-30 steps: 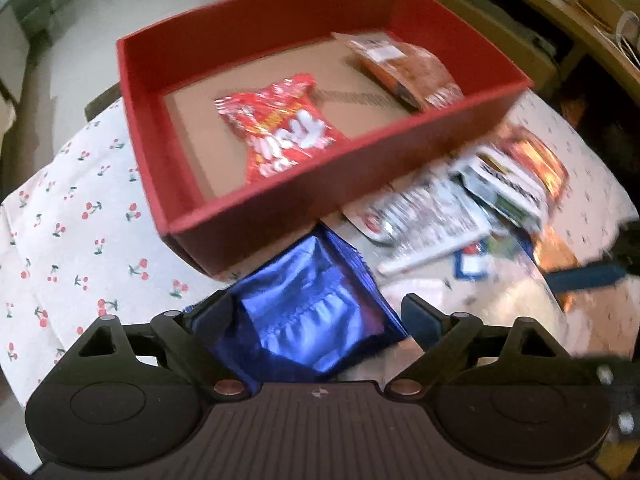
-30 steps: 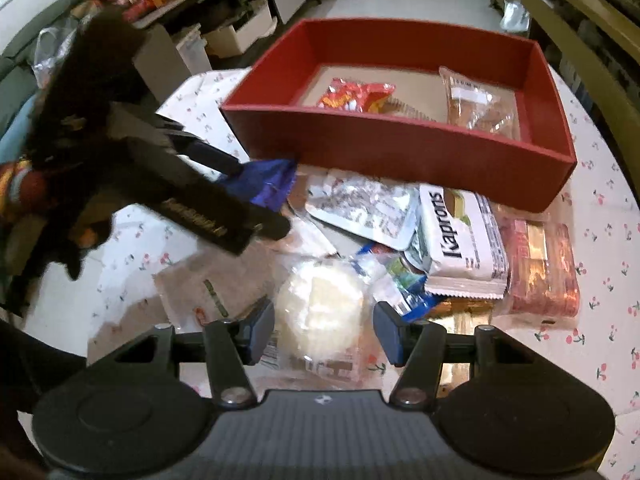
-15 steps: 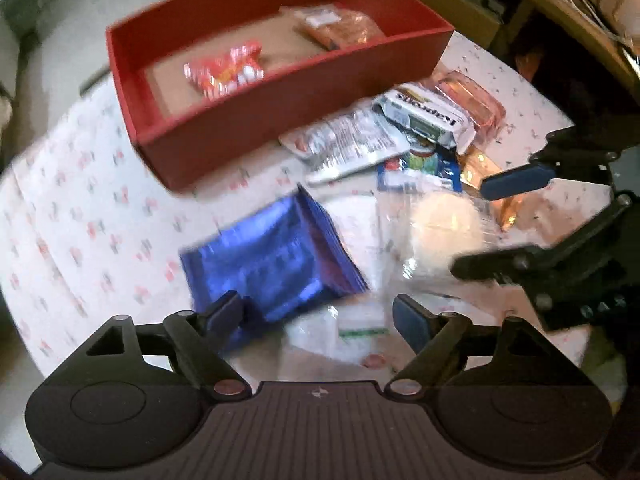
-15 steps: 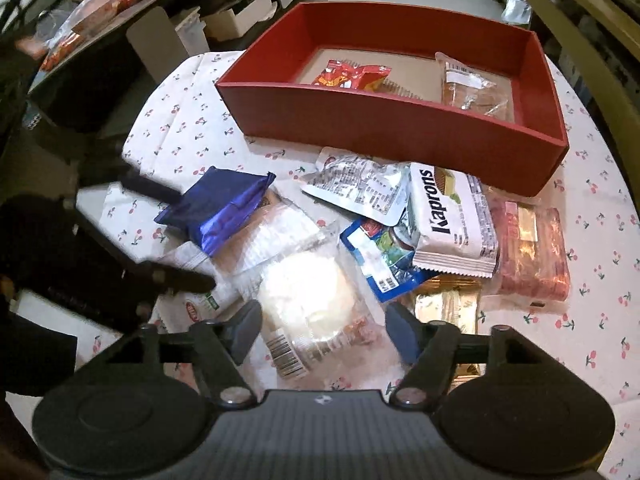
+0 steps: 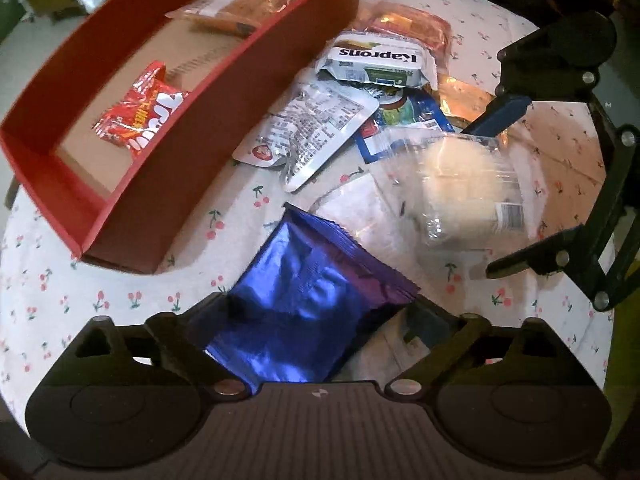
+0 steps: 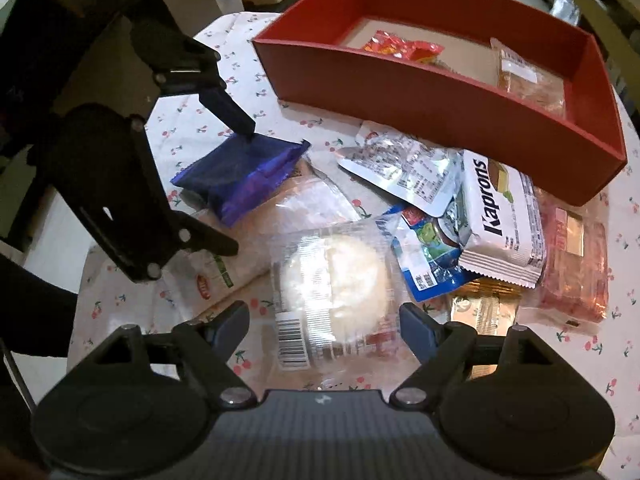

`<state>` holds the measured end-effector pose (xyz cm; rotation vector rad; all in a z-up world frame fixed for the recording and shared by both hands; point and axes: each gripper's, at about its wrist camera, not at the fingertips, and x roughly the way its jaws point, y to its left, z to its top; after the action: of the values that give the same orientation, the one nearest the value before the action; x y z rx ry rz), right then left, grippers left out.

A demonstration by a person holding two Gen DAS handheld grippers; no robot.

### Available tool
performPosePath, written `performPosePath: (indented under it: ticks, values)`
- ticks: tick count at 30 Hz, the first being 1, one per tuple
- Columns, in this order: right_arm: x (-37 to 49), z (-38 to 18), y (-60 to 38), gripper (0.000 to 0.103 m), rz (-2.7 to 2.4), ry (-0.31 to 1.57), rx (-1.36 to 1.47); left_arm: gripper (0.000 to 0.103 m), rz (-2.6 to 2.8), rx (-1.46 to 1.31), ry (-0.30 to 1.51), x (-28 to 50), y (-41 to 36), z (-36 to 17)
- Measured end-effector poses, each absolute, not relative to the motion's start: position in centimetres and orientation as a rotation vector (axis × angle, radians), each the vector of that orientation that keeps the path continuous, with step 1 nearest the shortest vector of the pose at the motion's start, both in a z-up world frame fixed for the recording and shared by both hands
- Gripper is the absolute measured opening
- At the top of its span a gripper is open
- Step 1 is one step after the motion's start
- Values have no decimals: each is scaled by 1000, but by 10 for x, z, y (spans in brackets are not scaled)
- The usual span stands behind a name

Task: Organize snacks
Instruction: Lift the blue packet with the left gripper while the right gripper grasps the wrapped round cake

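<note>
A blue foil packet (image 5: 304, 312) (image 6: 240, 176) lies on the cherry-print cloth between the fingers of my left gripper (image 5: 316, 316) (image 6: 230, 184). Its jaws are opening, and one fingertip (image 6: 244, 128) rests at the packet's far edge. My right gripper (image 6: 324, 316) (image 5: 508, 192) straddles a clear packet with a round white cake (image 6: 332, 272) (image 5: 460, 188). These jaws are opening too, their pads apart from the wrapper. The red box (image 5: 224, 92) (image 6: 420, 80) holds a red candy packet (image 5: 140, 116) (image 6: 400, 46) and an orange snack bag (image 5: 236, 8) (image 6: 528, 80).
Loose snacks are piled in front of the box: a white Kaprons packet (image 6: 500, 216) (image 5: 376, 60), a silver pouch (image 6: 404, 168) (image 5: 316, 128), a blue-and-white sachet (image 6: 424, 256) and an orange-red pack (image 6: 572, 252). Shelves and boxes stand beyond the table's far edge.
The blue packet went from close against the box wall to lying on the cloth further off. The left view rolled. Both grippers' jaws stand wider than a second ago.
</note>
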<state>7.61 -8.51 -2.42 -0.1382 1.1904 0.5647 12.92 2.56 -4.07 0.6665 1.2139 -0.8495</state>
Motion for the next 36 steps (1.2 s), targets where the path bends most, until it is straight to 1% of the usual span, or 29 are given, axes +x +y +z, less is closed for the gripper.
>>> performPosePath:
  ticks: [2,6,11,13,14,15,17,19,20,23,24,25,30,32,34,35,36]
  values:
    - [79,-25,-85,82,562,1193,-134,103,-860,638,1225,136,28,-45]
    - [83,-24,-87,82,569,1193,-110,103,-859,555,1254,147,33,-50]
    - [85,-17,-90,79,543,1153,-116,102,-777,500,1276,131,37,-53]
    - [85,-16,-93,76,521,1147,-116,98,-717,464,1294,120,37,-49]
    - [84,-16,-95,69,525,1153,-103,96,-690,455,1294,113,35,-48]
    - [84,-16,-96,64,530,1157,-93,95,-662,452,1298,107,34,-47]
    - [81,-16,-96,64,531,1151,-108,86,-622,421,1316,102,32,-45]
    - [80,-17,-96,64,533,1152,-119,82,-581,371,1330,101,29,-42]
    - [79,-17,-97,65,534,1151,-117,82,-560,344,1332,102,30,-42]
    - [81,-20,-96,74,552,1176,-125,85,-515,267,1344,106,34,-41]
    - [82,-21,-96,75,557,1189,-118,87,-502,253,1344,107,33,-41]
    - [82,-22,-96,75,565,1193,-122,89,-492,245,1339,108,32,-39]
    - [87,-23,-95,75,569,1186,-116,92,-485,201,1331,122,33,-40]
    - [88,-24,-91,75,565,1183,-133,97,-487,189,1333,128,31,-44]
    - [90,-26,-88,75,556,1182,-145,97,-486,205,1322,132,29,-45]
    - [89,-27,-86,74,554,1173,-156,97,-479,209,1319,133,30,-45]
    - [89,-26,-85,68,550,1164,-167,97,-476,202,1318,135,30,-46]
